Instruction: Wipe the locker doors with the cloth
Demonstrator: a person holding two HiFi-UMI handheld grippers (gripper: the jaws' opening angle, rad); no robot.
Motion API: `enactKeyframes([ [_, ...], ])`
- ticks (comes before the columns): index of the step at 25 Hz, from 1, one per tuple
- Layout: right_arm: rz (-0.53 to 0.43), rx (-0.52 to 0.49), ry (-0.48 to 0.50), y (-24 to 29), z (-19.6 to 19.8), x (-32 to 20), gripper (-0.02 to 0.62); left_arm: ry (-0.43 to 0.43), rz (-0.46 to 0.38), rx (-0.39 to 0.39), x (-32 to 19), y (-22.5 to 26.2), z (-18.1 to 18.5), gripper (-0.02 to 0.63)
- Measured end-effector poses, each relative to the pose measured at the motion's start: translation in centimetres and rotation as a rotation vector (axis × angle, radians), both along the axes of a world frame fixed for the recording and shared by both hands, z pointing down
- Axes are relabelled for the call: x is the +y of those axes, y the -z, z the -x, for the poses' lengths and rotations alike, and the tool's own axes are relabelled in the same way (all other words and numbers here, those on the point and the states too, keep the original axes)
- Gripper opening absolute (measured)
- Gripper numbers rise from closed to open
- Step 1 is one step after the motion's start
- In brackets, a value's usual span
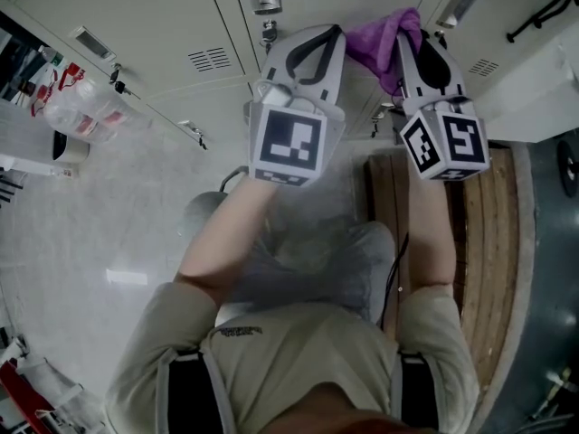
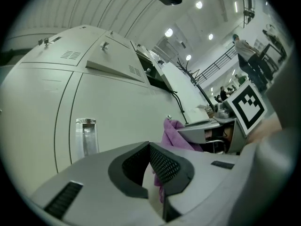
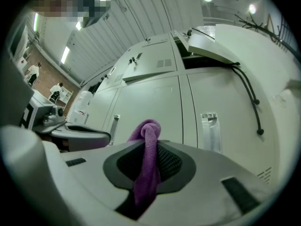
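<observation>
Pale grey locker doors (image 1: 163,34) fill the top of the head view. My right gripper (image 1: 418,34) is raised close to them, shut on a purple cloth (image 1: 384,39) that bunches out past its tips. In the right gripper view the cloth (image 3: 148,173) hangs pinched between the jaws of this gripper (image 3: 153,145), before a locker door (image 3: 150,102). My left gripper (image 1: 336,33) is held beside it, shut and empty. In the left gripper view that gripper (image 2: 149,147) faces a door (image 2: 122,107), with the cloth (image 2: 171,133) just to its right.
A wooden bench (image 1: 488,242) stands at the right under my right arm. A clear bag of items (image 1: 81,107) lies at the left by the lockers. Keys (image 1: 118,81) hang from one lock. An open locker door (image 3: 207,44) and a black cable (image 3: 247,88) are higher up.
</observation>
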State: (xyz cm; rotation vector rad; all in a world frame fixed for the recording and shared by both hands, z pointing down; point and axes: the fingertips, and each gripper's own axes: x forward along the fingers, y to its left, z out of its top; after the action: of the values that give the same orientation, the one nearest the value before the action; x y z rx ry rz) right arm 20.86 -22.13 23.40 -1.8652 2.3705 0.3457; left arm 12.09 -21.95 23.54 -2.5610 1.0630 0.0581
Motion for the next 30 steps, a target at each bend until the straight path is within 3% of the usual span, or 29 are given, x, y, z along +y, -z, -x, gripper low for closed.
enactKeyframes([
  [7, -0.109, 0.020, 0.030, 3.8, 2.5, 4.9, 0.055, -0.033, -0.002, 0.018, 1.6, 1.4, 1.1, 0.002],
  [13, -0.161, -0.023, 0.024, 4.8, 2.8, 8.5, 0.055, -0.033, -0.026, 0.037, 2.6, 2.7, 2.8, 0.002],
  [19, -0.158, -0.052, 0.012, 3.6, 3.1, 10.6, 0.055, -0.048, -0.064, 0.033, 4.0, 3.2, 3.2, 0.002],
  [30, -0.143, -0.068, -0.010, 3.0, 3.4, 11.7, 0.054, -0.068, -0.058, 0.043, 4.9, 3.3, 3.6, 0.002],
])
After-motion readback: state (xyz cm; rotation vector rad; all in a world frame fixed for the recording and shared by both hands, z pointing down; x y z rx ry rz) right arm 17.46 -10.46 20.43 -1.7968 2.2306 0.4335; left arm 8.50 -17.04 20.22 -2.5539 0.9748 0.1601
